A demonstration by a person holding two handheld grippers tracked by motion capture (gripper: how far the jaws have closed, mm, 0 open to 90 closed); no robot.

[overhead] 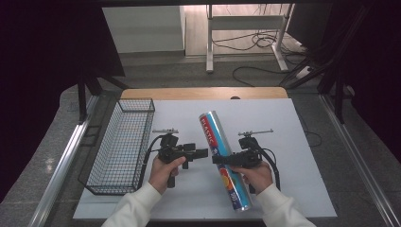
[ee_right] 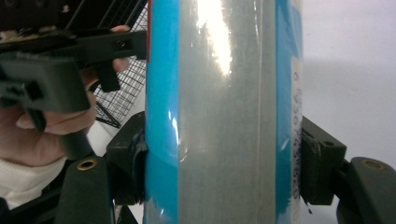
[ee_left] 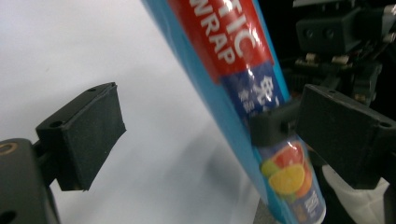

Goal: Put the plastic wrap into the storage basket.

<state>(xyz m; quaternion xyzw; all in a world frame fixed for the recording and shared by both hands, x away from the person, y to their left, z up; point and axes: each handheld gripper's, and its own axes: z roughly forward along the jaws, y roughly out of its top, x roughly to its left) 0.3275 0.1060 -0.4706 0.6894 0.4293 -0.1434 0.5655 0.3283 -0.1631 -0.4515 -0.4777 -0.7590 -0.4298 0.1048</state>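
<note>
A: What is hidden or cut off?

B: The plastic wrap roll [overhead: 224,159] runs out of frame at both ends in the two gripper views. In the high view its middle is covered by the right gripper [overhead: 218,159]. Small print near its lower end is too fine to read. In the right gripper view the left hand [ee_right: 32,126] is partly behind its own tool.

A: Where is the roll, and who has it?

B: It lies slantwise near the middle of the white sheet [overhead: 293,142], top end toward 11 o'clock, bottom toward 5. The right gripper is clamped across it: in its own view a pad [ee_right: 126,158] presses each side of the blue and silver tube. The left gripper [overhead: 202,152] stands at 9 o'clock of the roll, jaws spread wide. In its view one pad sits well clear over the sheet, and the other is at the roll's far side, contact unclear.

A: The surface and the room?

B: A wooden bench [overhead: 203,92] under the white sheet. Grey floor beyond, cables [overhead: 255,40] trailing at 12 o'clock, white frame legs [overhead: 209,42], and dark curtains on both sides.

A: Counts?

B: One roll, one wire basket [overhead: 120,146] at 9 o'clock, two grippers, two hands in white sleeves [overhead: 137,205].
</note>
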